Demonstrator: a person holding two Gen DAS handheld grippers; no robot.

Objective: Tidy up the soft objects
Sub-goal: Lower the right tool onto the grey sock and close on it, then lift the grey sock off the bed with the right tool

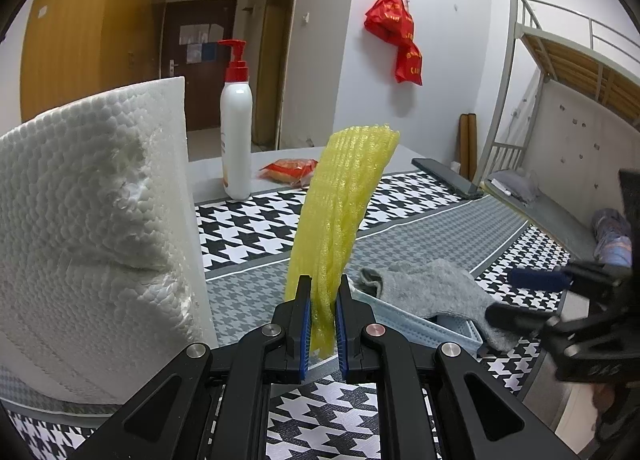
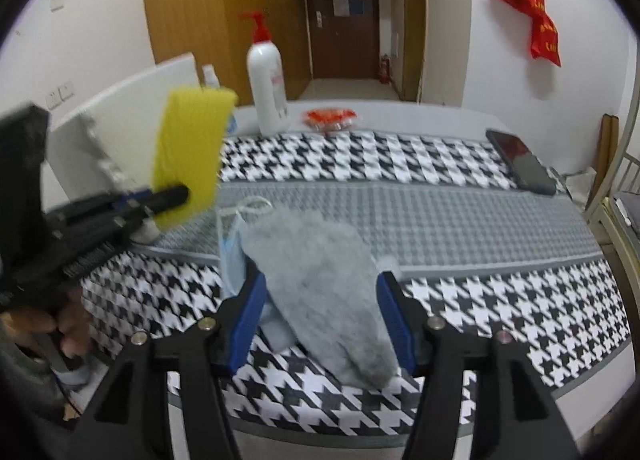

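Left gripper (image 1: 323,324): jaws drawn narrow and clamped on the lower end of a yellow foam net sleeve (image 1: 340,212), which stands upright out of the blue pads above the houndstooth tablecloth (image 1: 248,228). Right gripper (image 2: 322,320): jaws spread apart, the blue pads flanking a grey sock (image 2: 320,284) without pressing on it; the sock lies between them, draped over a pale blue basket (image 1: 448,324) with its toe end hanging over the basket's near edge onto the cloth. A white foam block (image 1: 92,220) stands left of the sleeve; a white pump bottle (image 1: 237,132) stands beyond it.
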